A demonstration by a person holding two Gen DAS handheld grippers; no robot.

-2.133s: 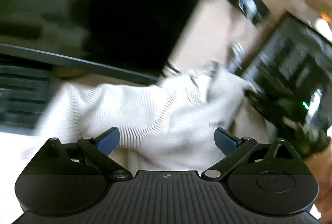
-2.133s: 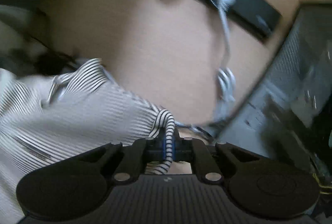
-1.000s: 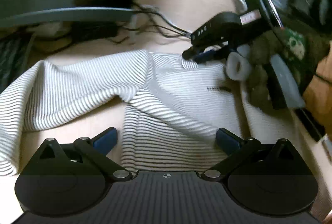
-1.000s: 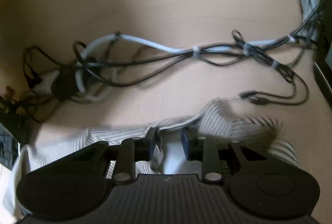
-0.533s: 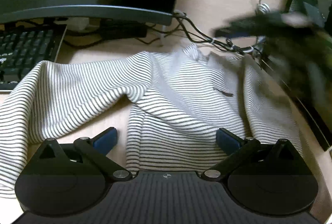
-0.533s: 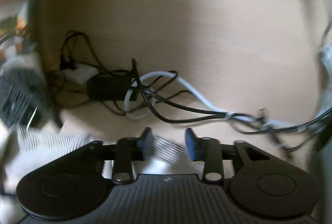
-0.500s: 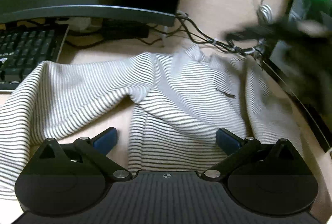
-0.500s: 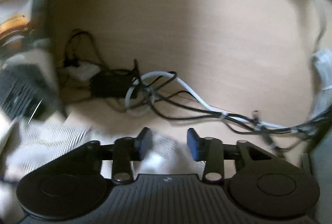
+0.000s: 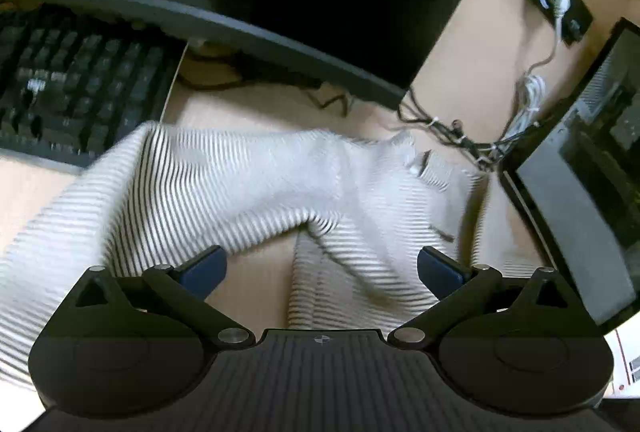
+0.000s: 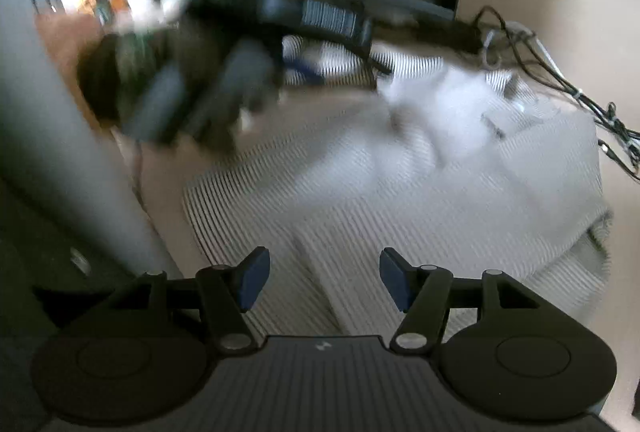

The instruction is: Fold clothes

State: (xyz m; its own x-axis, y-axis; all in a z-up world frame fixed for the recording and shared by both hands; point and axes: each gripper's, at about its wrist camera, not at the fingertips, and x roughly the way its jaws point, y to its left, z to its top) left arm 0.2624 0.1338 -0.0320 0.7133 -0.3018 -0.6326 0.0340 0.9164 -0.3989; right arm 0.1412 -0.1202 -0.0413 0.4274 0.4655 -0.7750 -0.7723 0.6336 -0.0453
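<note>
Striped shirt (image 9: 360, 200) spread rumpled on tabletop (image 9: 256, 284), one sleeve slung left | right gripper (image 10: 320, 278) has let go its hem, fingers apart, empty | left gripper (image 9: 320, 264) wide apart, empty | shirt laid out, unfolded | keyboard (image 9: 72, 84), cables (image 9: 460, 136) crowd the far edge

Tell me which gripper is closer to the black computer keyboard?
Left. The left gripper sits open by the sleeve of the white striped shirt, beside the keyboard; the right gripper is open over the shirt's body, farther off.
</note>
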